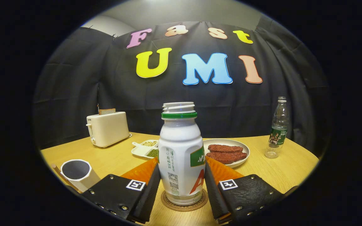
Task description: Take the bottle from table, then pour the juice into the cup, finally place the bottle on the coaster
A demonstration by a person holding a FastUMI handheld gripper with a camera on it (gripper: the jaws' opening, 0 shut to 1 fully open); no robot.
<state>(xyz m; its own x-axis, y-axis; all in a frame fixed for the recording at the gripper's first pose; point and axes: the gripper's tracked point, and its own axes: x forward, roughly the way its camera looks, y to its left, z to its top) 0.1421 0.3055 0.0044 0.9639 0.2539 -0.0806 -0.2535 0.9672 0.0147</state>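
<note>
A white juice bottle (181, 150) with a green neck ring and no cap stands upright on a round brown coaster (196, 204). My gripper (182, 160) has one finger against each side of the bottle's body, and both look pressed on it. The bottle's base rests on the coaster between the fingers. A white cup (78, 173) with a dark inside stands on the wooden table (294, 169), beside my left finger. What the cup holds cannot be made out.
Beyond the fingers are a divided white dish of beans (145, 148) and a white plate (242, 146) with reddish slabs. A cream toaster (108, 128) holding a slice stands at the far left. A clear plastic water bottle (277, 130) stands at the far right.
</note>
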